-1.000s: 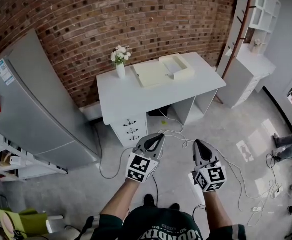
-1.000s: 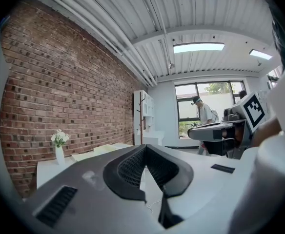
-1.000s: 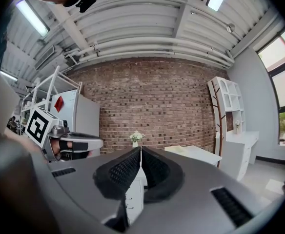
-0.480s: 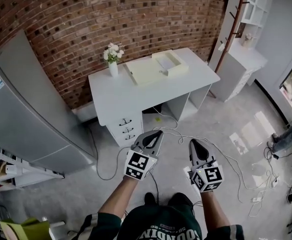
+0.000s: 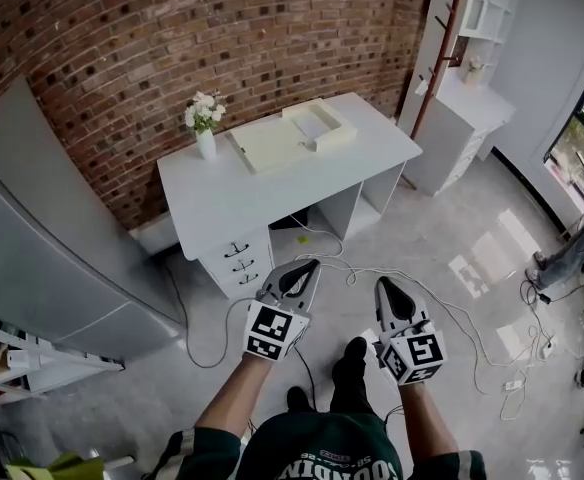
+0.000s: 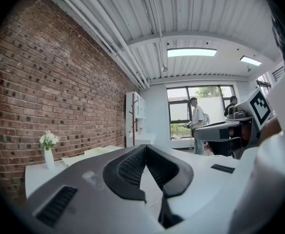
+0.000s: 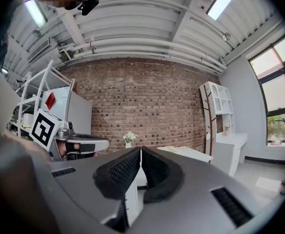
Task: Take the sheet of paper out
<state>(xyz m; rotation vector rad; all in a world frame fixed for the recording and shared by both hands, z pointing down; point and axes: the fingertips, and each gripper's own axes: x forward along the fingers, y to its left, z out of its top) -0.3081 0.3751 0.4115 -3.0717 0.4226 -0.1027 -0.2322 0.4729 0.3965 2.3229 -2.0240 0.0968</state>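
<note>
A white desk (image 5: 242,193) stands against the brick wall, well ahead of me. On it lie a pale yellow open folder or box (image 5: 268,143) and a shallow box tray (image 5: 318,124) with a white sheet in it. My left gripper (image 5: 308,266) and right gripper (image 5: 383,286) are held level side by side over the floor, far short of the desk. Both are shut with nothing between the jaws. In the left gripper view the tips (image 6: 145,146) meet; in the right gripper view the tips (image 7: 140,149) meet too.
A vase of white flowers (image 5: 203,125) stands at the desk's back left. A grey fridge (image 5: 42,248) is at left, a white shelf unit (image 5: 472,78) and coat stand (image 5: 434,43) at right. Cables (image 5: 442,313) trail over the floor. People stand by the window (image 6: 197,126).
The head view has shifted: the desk has slid left and slightly up in the picture, and more of the right-hand floor shows. Both grippers stay shut, side by side.
</note>
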